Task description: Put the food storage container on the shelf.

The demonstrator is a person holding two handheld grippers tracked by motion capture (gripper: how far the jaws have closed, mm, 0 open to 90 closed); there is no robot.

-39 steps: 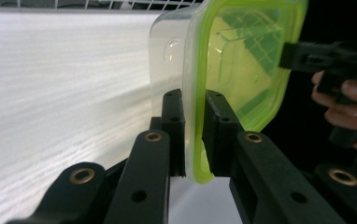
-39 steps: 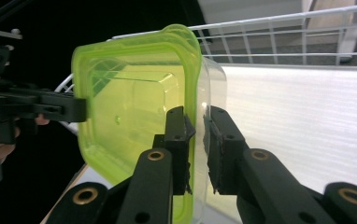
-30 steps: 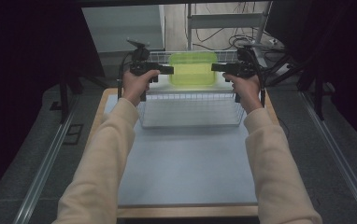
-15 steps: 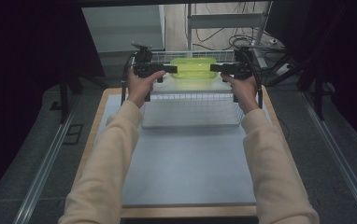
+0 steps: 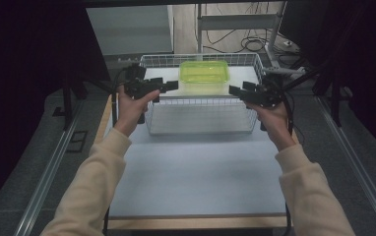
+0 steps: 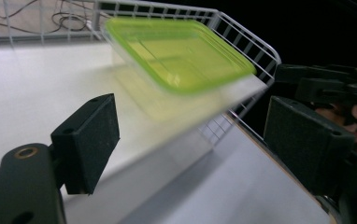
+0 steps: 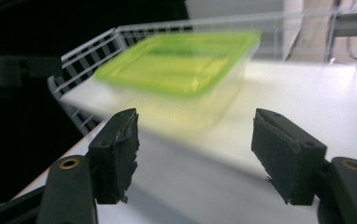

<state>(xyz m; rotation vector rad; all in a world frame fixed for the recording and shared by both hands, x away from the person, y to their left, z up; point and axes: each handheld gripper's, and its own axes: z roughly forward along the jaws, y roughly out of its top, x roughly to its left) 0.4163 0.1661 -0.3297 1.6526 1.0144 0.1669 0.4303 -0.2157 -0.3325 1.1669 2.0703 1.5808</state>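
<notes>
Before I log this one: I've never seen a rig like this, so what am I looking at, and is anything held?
A person at a table holds a hand-held two-jaw tool in each hand: the left gripper and the right gripper. The high view comes from a camera above, looking down on the table. The other two views come from cameras riding on the grippers, looking along their black jaws. On the table stands a wire basket, and in it a clear box with a green lid. Nothing is held: both grippers' jaws have just been opening, stand apart with nothing between them, and sit either side of the box, clear of it.
</notes>
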